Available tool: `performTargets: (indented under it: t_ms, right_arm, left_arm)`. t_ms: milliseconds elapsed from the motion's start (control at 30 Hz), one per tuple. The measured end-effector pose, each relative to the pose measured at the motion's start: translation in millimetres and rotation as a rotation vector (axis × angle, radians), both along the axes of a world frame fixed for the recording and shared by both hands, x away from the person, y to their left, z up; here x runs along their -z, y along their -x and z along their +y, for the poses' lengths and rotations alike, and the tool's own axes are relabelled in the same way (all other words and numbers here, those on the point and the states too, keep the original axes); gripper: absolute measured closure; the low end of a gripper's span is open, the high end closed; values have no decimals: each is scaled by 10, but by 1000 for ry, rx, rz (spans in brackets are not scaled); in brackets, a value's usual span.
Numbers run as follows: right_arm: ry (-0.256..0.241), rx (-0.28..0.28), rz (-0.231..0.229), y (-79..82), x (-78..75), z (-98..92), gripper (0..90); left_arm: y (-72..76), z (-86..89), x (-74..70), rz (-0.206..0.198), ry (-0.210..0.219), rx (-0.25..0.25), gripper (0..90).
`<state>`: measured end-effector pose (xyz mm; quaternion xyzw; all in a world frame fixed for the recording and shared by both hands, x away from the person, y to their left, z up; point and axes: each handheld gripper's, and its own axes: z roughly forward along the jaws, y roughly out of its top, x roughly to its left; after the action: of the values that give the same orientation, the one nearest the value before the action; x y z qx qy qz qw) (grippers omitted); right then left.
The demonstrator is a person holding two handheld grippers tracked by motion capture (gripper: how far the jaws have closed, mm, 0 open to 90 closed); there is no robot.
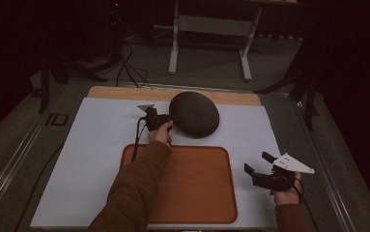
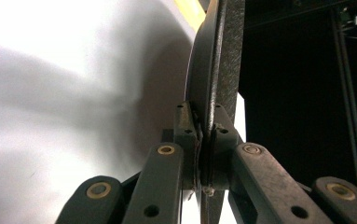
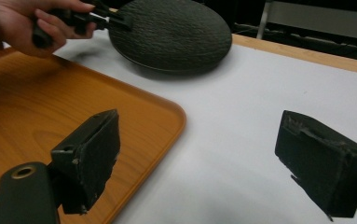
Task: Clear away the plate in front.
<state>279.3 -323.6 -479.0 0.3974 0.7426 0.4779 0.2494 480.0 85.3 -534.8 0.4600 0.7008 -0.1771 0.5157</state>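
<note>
A dark, rough-textured round plate lies at the back middle of the white table top. My left gripper is shut on the plate's left rim. In the left gripper view the plate's edge stands clamped between the two jaws, at the left gripper. My right gripper hovers open at the right front, beside the wooden tray. From the right gripper view the plate sits far ahead, and a hand holds the other gripper at its rim.
The orange-brown wooden tray lies flat at the front middle with nothing on it. A strip of wooden table edge runs behind the white sheet. A white metal stand and cables are on the floor beyond.
</note>
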Motion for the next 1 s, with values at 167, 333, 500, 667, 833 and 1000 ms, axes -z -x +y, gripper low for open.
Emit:
performTargets:
  t_ms: [167, 333, 500, 667, 833, 1000]
  right_arm:
    - [13, -9, 0, -4, 3, 17, 135]
    - [14, -10, 0, -10, -1, 24, 135]
    - [9, -6, -4, 9, -13, 16, 136]
    - [14, -10, -4, 7, -14, 34, 135]
    - [18, -14, -2, -15, -11, 41, 136]
    - [15, -14, -1, -18, -11, 39, 136]
  left_arm:
    - [158, 155, -90, -28, 14, 6, 856]
    - [279, 256, -133, -35, 28, 5, 855]
    - [421, 375, -189, -47, 30, 5, 855]
    - [586, 524, -223, -62, 38, -3, 856]
    - [688, 620, -265, -85, 31, -24, 855]
    - [820, 754, -303, -97, 58, -31, 857]
